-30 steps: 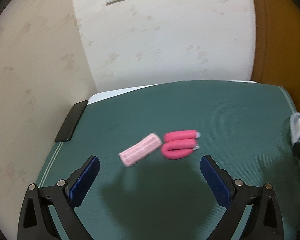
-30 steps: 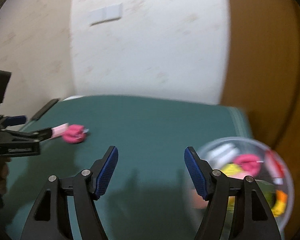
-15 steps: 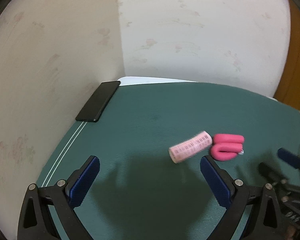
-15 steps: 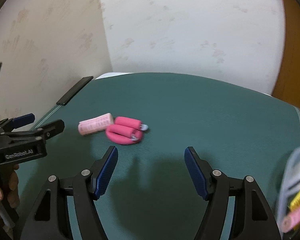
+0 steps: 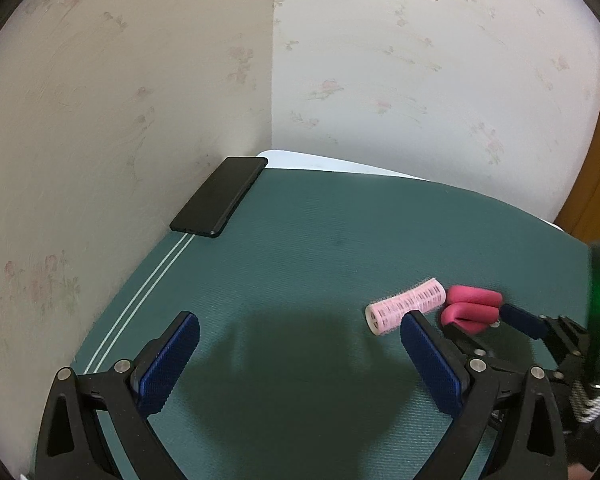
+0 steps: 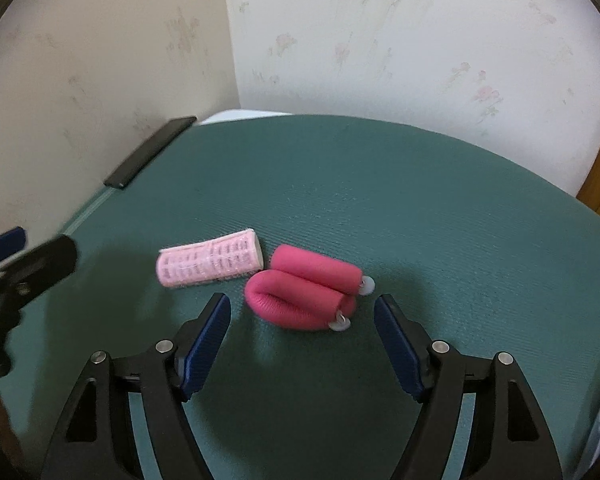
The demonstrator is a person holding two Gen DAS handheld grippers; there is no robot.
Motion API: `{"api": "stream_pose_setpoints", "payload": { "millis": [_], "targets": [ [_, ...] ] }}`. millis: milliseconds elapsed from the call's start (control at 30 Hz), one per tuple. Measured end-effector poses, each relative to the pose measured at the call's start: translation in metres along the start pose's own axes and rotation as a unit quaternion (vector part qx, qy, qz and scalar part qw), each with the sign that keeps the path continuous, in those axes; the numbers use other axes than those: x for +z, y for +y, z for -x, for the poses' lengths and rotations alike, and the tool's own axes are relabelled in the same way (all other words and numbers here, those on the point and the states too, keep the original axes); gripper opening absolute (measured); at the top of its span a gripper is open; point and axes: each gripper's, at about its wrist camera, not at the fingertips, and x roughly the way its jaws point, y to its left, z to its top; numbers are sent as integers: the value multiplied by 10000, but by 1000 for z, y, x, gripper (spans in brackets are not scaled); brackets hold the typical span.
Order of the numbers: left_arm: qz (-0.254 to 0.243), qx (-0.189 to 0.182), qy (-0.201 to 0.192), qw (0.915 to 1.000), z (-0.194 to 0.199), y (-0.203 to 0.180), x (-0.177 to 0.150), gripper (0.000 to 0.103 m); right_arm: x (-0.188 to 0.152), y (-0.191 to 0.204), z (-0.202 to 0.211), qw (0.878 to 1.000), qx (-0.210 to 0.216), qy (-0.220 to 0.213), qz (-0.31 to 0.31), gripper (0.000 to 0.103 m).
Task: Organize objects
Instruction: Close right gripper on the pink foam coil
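My right gripper (image 6: 302, 322) tips down, and its blue fingers (image 6: 206, 338) have just been opening, with nothing pressed between them. My left gripper (image 5: 300, 354) tips down too, its fingers (image 5: 168, 364) spread wide and empty.

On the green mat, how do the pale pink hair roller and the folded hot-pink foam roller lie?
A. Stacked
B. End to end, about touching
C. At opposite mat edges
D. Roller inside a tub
B: the pale pink hair roller lies with its end against the hot-pink foam roller, both flat on the green mat.

Black phone (image 5: 219, 197) by wallpapered wall (image 5: 120, 100)
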Motion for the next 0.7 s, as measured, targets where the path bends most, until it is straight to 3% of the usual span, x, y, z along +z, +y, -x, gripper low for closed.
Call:
{"api": "stream_pose_setpoints", "payload": {
  "millis": [167,300,700],
  "targets": [
    [-14,-3,47,10000,-1,-1,0,102,2,-2,-13,9996,-87,228,-113,75],
    [-53,11,82,10000,-3,-3,0,102,1,-8,-11,9995,-96,192,-213,62],
    [-348,-74,239,9991,-16,-22,-5,102,-19,-38,12,9985,-33,95,-541,61]
  ]
}}
